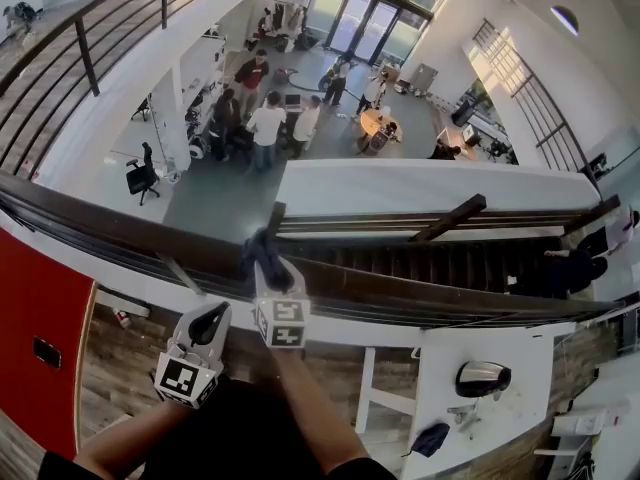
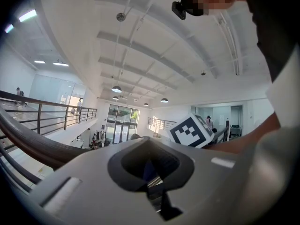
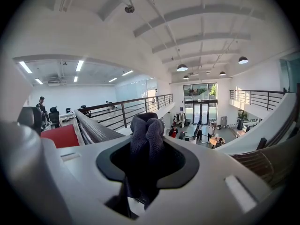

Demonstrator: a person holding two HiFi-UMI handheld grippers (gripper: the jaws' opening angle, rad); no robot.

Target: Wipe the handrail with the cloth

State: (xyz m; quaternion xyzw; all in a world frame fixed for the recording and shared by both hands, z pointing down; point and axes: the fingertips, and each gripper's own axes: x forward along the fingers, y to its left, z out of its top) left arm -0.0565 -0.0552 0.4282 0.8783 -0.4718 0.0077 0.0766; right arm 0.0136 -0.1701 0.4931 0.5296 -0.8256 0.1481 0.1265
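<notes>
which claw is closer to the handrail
Right. The right claw holds the cloth at the handrail; the left claw is back toward the person, clear of it.

The left gripper [image 2: 151, 175] fills the lower frame, its jaws drawn together inside a dark recess. The handrail [image 2: 33, 146] curves in from 9 o'clock. The right gripper's marker cube [image 2: 192, 131] shows just beyond, toward 2 o'clock.

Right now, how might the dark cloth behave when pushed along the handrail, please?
Probably floppy: the cloth bunches in soft folds between the jaws. Likely light, since the pinch alone holds it. Its knitted texture should drag, not slip, on the handrail.
</notes>
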